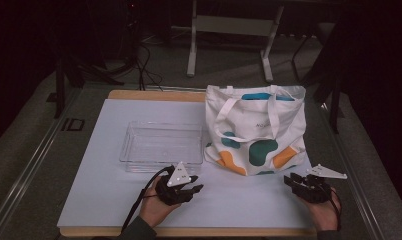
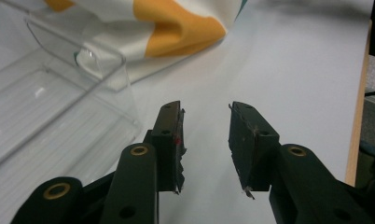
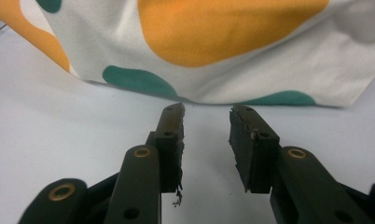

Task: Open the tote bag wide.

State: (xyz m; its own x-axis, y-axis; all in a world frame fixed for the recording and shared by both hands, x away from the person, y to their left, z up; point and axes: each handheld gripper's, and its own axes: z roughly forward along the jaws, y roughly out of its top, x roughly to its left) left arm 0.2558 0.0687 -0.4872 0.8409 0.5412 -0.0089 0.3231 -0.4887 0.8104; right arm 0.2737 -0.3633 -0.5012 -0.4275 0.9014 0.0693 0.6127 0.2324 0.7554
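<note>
hovering both grippers near the tote bag and the clear tray

resting over the near part of the white table mat (image 1: 109, 200), your left gripper (image 1: 196, 189) sits just near of the clear plastic tray (image 1: 161, 146), close to its near right corner. its jaws stand partly apart with nothing between them; in the left gripper view you see bare mat in the gap between the left gripper (image 2: 205, 140) pads, the tray (image 2: 59, 107) to the left and an orange patch of the bag (image 2: 176, 28) beyond.

your right gripper (image 1: 293, 180) sits at the near right of the mat, just near of the tote bag (image 1: 256, 130) and close to its near right corner, not touching it. its jaws are likewise partly apart and hold nothing; the right gripper view shows the right gripper (image 3: 206, 140) aimed at the bag's lower edge (image 3: 213, 70), with a strip of mat between the tips and the cloth.

the tote bag, white with teal and orange blobs, lies flat on the far right of the mat, handles toward the far side. the tray lies to its left, beside it.
</note>
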